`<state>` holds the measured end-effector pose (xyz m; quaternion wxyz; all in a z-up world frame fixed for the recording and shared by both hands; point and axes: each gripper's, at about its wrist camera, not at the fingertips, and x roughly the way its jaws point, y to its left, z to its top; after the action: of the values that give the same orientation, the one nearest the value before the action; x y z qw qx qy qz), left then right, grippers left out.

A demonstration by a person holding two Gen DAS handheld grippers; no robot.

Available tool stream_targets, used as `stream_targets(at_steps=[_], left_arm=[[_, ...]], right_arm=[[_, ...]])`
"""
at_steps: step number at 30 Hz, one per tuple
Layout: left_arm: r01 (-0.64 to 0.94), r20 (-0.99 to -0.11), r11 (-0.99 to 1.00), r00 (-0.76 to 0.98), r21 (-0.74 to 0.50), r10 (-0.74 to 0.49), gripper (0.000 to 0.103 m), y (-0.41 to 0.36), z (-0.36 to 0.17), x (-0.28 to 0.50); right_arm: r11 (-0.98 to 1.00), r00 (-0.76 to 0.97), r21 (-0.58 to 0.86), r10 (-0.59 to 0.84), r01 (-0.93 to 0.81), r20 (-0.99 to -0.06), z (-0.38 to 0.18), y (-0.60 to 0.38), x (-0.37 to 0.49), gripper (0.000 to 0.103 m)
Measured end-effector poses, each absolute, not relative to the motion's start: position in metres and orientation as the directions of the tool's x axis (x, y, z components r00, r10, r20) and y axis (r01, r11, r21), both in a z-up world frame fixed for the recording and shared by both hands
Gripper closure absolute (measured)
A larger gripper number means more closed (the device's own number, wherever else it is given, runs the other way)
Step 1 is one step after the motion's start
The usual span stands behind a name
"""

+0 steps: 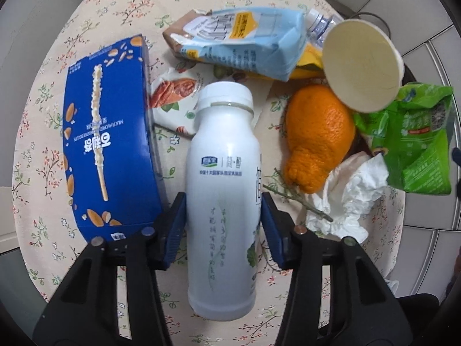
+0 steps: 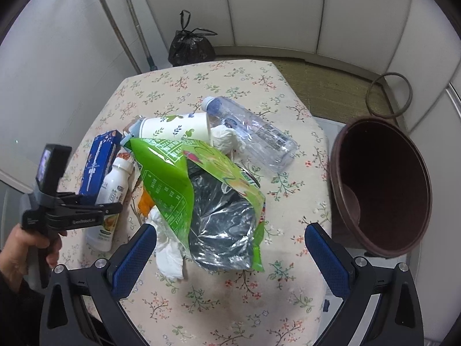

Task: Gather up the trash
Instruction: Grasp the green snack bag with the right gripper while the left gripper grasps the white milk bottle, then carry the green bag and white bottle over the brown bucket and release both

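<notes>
Bin [image 2: 383, 184] in right view only

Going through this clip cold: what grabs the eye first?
The white bottle lying on the floral tablecloth, clamped between the left gripper pads. Beside it, a heap of litter: blue snack box, orange, green bag. The brown bin waits off the table's right edge.

White milk bottle [image 1: 222, 196], capped, lying flat on worktop [image 1: 43, 115]; blue snack box [image 1: 109, 144] beside; green bag [image 2: 201, 190] crumpled, open.
</notes>
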<state>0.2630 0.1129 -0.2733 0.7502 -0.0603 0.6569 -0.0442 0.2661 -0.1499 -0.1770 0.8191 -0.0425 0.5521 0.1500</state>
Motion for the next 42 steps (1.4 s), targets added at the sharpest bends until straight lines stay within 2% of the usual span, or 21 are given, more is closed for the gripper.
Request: stream_targets(at_steps=[4, 6, 7, 11, 12, 13, 14, 16, 20, 31, 42], left_arm=[[-0.001, -0.974, 0.988, 0.167, -0.155, -0.153, 0.051, 0.111, -0.263, 0.26], [-0.002, -0.971, 0.987, 0.178, -0.162, -0.159, 0.051, 0.11, -0.259, 0.261], [-0.002, -0.969, 0.986, 0.185, -0.164, -0.161, 0.051, 0.109, -0.258, 0.263], [0.003, -0.962, 0.984, 0.21, -0.177, -0.173, 0.051, 0.115, -0.248, 0.255], [0.006, -0.961, 0.984, 0.215, -0.178, -0.175, 0.051, 0.115, -0.246, 0.254], [0.007, -0.96, 0.984, 0.219, -0.18, -0.177, 0.051, 0.115, -0.244, 0.253], [0.008, -0.958, 0.983, 0.222, -0.182, -0.179, 0.051, 0.115, -0.24, 0.25], [0.016, -0.954, 0.982, 0.234, -0.189, -0.188, 0.051, 0.121, -0.23, 0.243], [0.026, -0.944, 0.981, 0.268, -0.192, -0.191, 0.051, 0.115, -0.215, 0.23], [0.055, -0.878, 0.977, 0.429, -0.208, -0.211, 0.051, 0.113, -0.158, 0.202], [0.163, -0.779, 0.954, 0.551, -0.252, -0.3, 0.051, 0.059, -0.118, 0.204]], right_arm=[[0.943, 0.29, 0.096, 0.193, -0.318, -0.937, -0.196, -0.138, 0.272, 0.0], [0.946, 0.276, 0.076, 0.169, -0.316, -0.946, -0.205, -0.134, 0.275, 0.004], [0.949, 0.262, 0.069, 0.154, -0.306, -0.953, -0.211, -0.134, 0.278, 0.009], [0.956, 0.199, 0.128, 0.184, -0.264, -0.963, -0.23, -0.137, 0.285, 0.043], [0.956, 0.187, 0.145, 0.195, -0.254, -0.963, -0.233, -0.139, 0.286, 0.047], [0.957, 0.188, 0.147, 0.197, -0.251, -0.962, -0.234, -0.139, 0.286, 0.06], [0.957, 0.186, 0.148, 0.198, -0.249, -0.962, -0.234, -0.14, 0.287, 0.079], [0.957, 0.176, 0.168, 0.212, -0.238, -0.961, -0.234, -0.142, 0.287, 0.093], [0.957, 0.184, 0.167, 0.213, -0.235, -0.96, -0.229, -0.142, 0.283, 0.098], [0.951, 0.327, 0.196, 0.269, -0.238, -0.906, -0.173, -0.157, 0.264, 0.1], [0.964, 0.509, 0.257, 0.252, -0.062, -0.823, -0.119, -0.234, 0.264, 0.1]])
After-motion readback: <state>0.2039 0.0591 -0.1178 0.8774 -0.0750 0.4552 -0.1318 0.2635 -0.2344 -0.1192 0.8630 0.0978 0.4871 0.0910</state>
